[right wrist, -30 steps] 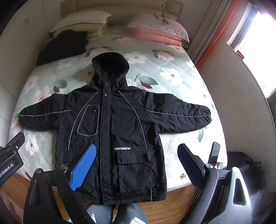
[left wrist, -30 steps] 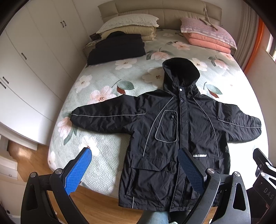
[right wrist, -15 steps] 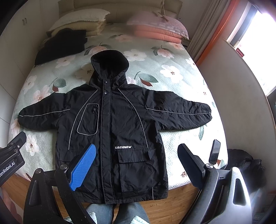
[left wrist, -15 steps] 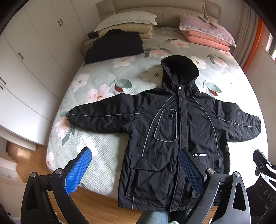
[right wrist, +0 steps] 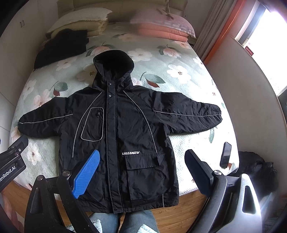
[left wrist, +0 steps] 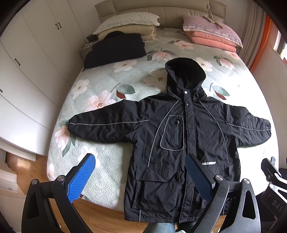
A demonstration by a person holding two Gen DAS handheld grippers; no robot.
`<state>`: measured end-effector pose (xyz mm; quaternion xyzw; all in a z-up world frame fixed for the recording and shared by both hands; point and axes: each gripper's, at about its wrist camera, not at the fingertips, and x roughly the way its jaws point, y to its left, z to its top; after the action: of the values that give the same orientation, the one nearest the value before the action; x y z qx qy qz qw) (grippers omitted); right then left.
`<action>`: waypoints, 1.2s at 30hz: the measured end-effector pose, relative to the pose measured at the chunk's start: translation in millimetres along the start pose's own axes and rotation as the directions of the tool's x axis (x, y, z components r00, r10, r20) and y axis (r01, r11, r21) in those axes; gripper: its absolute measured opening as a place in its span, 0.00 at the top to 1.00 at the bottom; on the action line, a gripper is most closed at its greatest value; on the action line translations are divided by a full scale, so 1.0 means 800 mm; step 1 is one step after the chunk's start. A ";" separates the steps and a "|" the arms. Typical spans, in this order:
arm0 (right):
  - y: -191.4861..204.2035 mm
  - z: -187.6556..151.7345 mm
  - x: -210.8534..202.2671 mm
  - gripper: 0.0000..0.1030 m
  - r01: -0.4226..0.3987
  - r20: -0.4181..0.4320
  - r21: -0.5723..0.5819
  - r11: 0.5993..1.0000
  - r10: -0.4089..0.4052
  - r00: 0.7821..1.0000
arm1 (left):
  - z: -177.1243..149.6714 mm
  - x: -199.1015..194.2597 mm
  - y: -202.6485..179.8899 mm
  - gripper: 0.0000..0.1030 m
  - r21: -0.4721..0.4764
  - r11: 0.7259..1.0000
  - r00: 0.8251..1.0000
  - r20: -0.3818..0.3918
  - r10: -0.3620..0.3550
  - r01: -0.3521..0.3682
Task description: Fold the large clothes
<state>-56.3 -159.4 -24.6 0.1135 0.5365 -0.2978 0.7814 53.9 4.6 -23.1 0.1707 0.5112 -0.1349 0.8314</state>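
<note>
Left wrist view: left gripper (left wrist: 140, 172) is hovering wide open, empty; black jacket (left wrist: 179, 136) is lying spread on the bed (left wrist: 111, 157), hood toward 12 o'clock.

Right wrist view: right gripper (right wrist: 141, 166) is gaping, holding nothing; jacket's hem label (right wrist: 130, 153) is reading "UAEANEW"; phone (right wrist: 225, 154) at 3 o'clock.

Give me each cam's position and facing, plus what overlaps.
Left wrist: on the left claw, held off the bed's foot, facing the headboard; sees the black jacket right of centre, wardrobe at left, own open fingers, the other claw's edge, jeans below.
Right wrist: on the right claw, same facing, further right; jacket centred, phone and window at right, own open fingers, jeans.
Shared: jacket, pillows, folded dark garment.
</note>
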 end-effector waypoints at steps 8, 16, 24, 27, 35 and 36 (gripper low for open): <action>-0.017 0.004 -0.006 0.07 0.022 0.005 0.024 0.999 -0.022 1.000 | 0.009 -0.005 -0.013 0.03 0.017 0.998 0.998 0.006 -0.064 0.064; -0.062 0.009 0.008 0.07 0.001 0.003 0.035 0.999 -0.001 1.000 | 0.007 -0.010 -0.050 0.03 0.002 0.999 0.999 -0.004 -0.044 0.044; -0.170 0.021 0.044 0.07 -0.045 0.010 0.058 0.997 0.045 0.999 | 0.006 -0.015 -0.139 0.03 -0.015 0.996 0.996 -0.036 -0.083 0.083; -0.229 0.030 0.063 0.07 -0.045 0.016 0.087 0.995 0.044 0.999 | 0.007 -0.014 -0.191 0.03 0.002 0.997 0.996 -0.039 -0.079 0.079; -0.409 0.055 0.173 0.07 -0.070 0.014 0.214 0.974 0.069 0.998 | 0.020 0.014 -0.330 0.03 0.029 0.995 0.995 -0.028 -0.095 0.096; -0.432 0.058 0.193 0.07 -0.060 0.013 0.232 0.971 0.059 0.998 | 0.022 0.020 -0.344 0.03 0.026 0.995 0.995 -0.019 -0.096 0.096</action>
<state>-185.0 -510.9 -97.1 0.2190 0.4920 -0.3353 0.7730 -34.4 -252.6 -69.9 0.1583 0.5245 -0.1802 0.8170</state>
